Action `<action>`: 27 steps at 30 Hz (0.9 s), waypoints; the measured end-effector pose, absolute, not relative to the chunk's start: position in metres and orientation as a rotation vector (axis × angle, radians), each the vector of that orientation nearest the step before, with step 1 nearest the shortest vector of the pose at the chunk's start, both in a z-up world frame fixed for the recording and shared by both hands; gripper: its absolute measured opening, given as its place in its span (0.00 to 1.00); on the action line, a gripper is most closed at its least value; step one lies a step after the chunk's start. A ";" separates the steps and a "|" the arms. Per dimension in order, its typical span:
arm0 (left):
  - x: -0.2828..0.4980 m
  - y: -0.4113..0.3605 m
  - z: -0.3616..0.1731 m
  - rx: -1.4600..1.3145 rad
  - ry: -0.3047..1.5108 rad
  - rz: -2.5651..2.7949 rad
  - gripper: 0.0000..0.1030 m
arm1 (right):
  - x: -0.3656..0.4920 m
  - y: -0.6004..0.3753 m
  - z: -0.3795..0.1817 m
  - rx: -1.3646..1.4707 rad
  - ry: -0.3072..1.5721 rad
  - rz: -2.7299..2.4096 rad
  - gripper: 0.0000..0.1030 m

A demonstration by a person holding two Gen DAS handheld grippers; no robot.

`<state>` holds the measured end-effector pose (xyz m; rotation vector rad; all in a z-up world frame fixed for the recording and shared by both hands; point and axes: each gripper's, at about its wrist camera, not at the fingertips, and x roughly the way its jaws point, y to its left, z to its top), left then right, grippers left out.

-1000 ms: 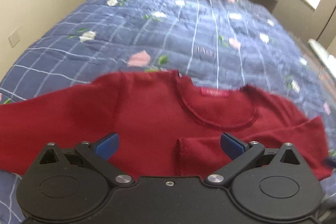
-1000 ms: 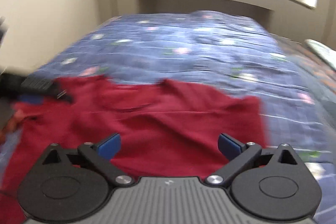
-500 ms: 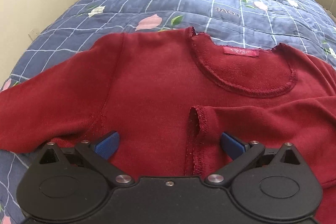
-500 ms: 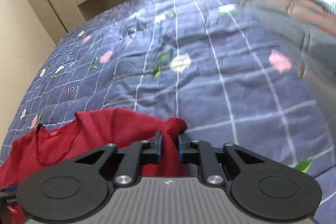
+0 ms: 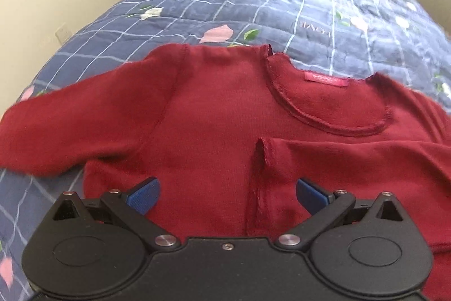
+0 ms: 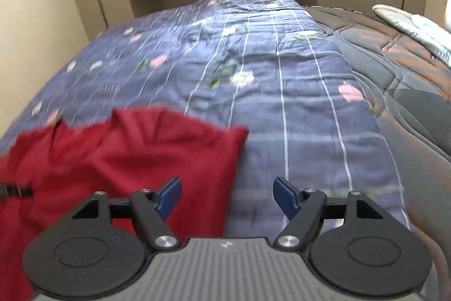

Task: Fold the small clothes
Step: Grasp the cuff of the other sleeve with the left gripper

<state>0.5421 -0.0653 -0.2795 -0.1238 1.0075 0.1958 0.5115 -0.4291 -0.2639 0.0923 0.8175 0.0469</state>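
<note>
Left wrist view: red sweater (image 5: pixel 225 114) flat on the quilted bed (image 5: pixel 324 7), neck toward the frame top, long axis left to right; one sleeve folded across the chest, its cuff (image 5: pixel 262 160) between the spread, empty jaws of the left gripper (image 5: pixel 227 192), the other sleeve (image 5: pixel 56 129) stretched toward the left edge. Right wrist view: right gripper (image 6: pixel 227 196), jaws opening, nothing pinched, over the sweater's side edge; bare quilt right and above. Left gripper is likely nearer the unfolded sleeve.

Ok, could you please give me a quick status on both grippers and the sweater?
Left gripper open, empty, over red sweater. Right gripper opening, nothing between pads. One sleeve folded across chest, other spread. Quilt unobstructed.
</note>
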 end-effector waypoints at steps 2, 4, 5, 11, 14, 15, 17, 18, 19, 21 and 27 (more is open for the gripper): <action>0.531 -0.068 -0.280 -0.117 1.012 0.204 1.00 | 0.497 -0.423 -0.272 0.016 0.840 0.015 0.80; 0.524 -0.074 -0.289 -0.070 1.050 0.223 1.00 | 0.491 -0.421 -0.284 -0.026 0.865 -0.030 0.81; 0.521 -0.075 -0.292 -0.059 1.050 0.224 1.00 | 0.488 -0.425 -0.287 0.006 0.868 -0.036 0.81; 0.511 -0.064 -0.276 -0.118 1.019 0.249 0.99 | 0.478 -0.420 -0.265 0.056 0.827 -0.077 0.94; 0.499 -0.052 -0.263 -0.153 0.996 0.266 0.99 | 0.465 -0.403 -0.252 0.047 0.793 -0.048 1.00; 0.494 -0.046 -0.258 -0.162 0.993 0.277 0.99 | 0.460 -0.394 -0.247 0.037 0.786 -0.036 1.00; 0.485 -0.032 -0.251 -0.183 0.999 0.304 0.99 | 0.453 -0.374 -0.240 0.026 0.786 -0.003 1.00; 0.480 -0.023 -0.248 -0.198 1.001 0.316 0.99 | 0.450 -0.364 -0.237 0.023 0.785 0.010 1.00; 0.474 -0.012 -0.246 -0.213 1.001 0.331 0.99 | 0.447 -0.353 -0.233 0.019 0.779 0.025 1.00; 0.461 0.014 -0.243 -0.245 0.999 0.371 0.99 | 0.442 -0.325 -0.229 0.011 0.775 0.065 1.00; 0.425 0.116 -0.247 -0.442 0.922 0.423 0.99 | 0.433 -0.237 -0.223 -0.052 0.780 0.170 1.00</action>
